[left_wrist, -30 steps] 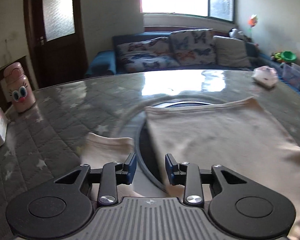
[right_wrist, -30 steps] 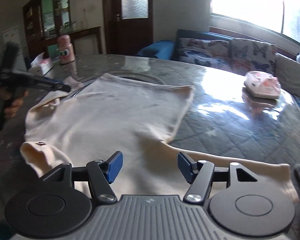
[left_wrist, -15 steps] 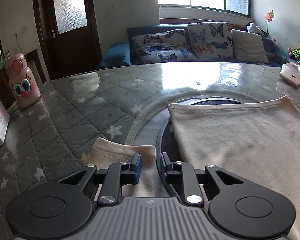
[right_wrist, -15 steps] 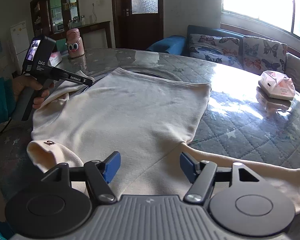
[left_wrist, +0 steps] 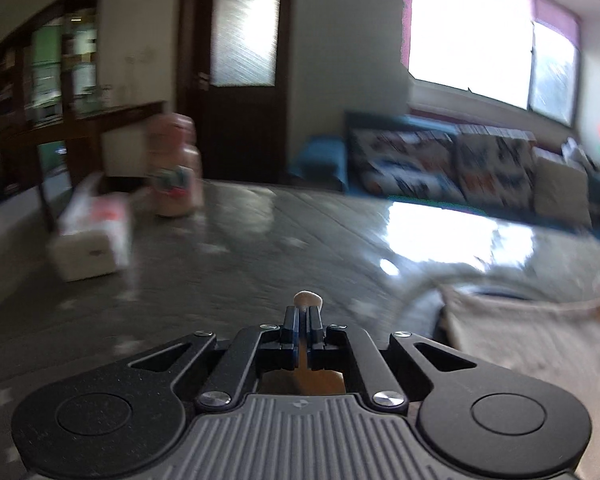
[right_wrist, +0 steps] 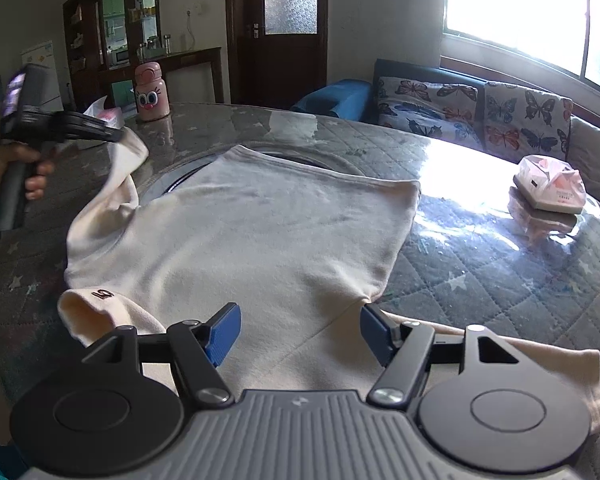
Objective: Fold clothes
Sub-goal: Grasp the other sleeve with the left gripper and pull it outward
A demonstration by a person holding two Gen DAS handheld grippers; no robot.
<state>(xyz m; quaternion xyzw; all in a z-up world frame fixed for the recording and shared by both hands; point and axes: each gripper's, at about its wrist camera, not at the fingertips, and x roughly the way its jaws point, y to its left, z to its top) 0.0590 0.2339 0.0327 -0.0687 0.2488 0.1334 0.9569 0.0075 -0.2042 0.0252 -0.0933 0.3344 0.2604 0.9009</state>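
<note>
Round table point(right_wrist: 480, 280) with grey star-quilted cover under glass fills most of the right wrist view. Cream sweatshirt point(right_wrist: 260, 232) spread flat across centre of that frame, hem toward upper middle, collar with small label at lower left, one sleeve running along the bottom right edge. Other sleeve point(right_wrist: 126, 168) lifted off the table at left of frame, cuff pinched in the left gripper point(right_wrist: 118, 136), held by a hand point(right_wrist: 24, 172) at the left edge. In the blurred left wrist view the left gripper point(left_wrist: 303, 312) has its jaws clamped together, a cream nub of cuff poking out past the tips at centre frame; rest of the shirt lies at lower right. Right gripper point(right_wrist: 296, 328) at bottom centre, jaws spread wide, blue pads over the shirt's shoulder area, gripping nothing. Sofa point(right_wrist: 472, 112) with butterfly cushions upper right. Pink packet point(right_wrist: 550, 186) on table at right. Pink cartoon-face bottle point(right_wrist: 152, 94) upper left, tissue box point(left_wrist: 92, 240) beside it.
</note>
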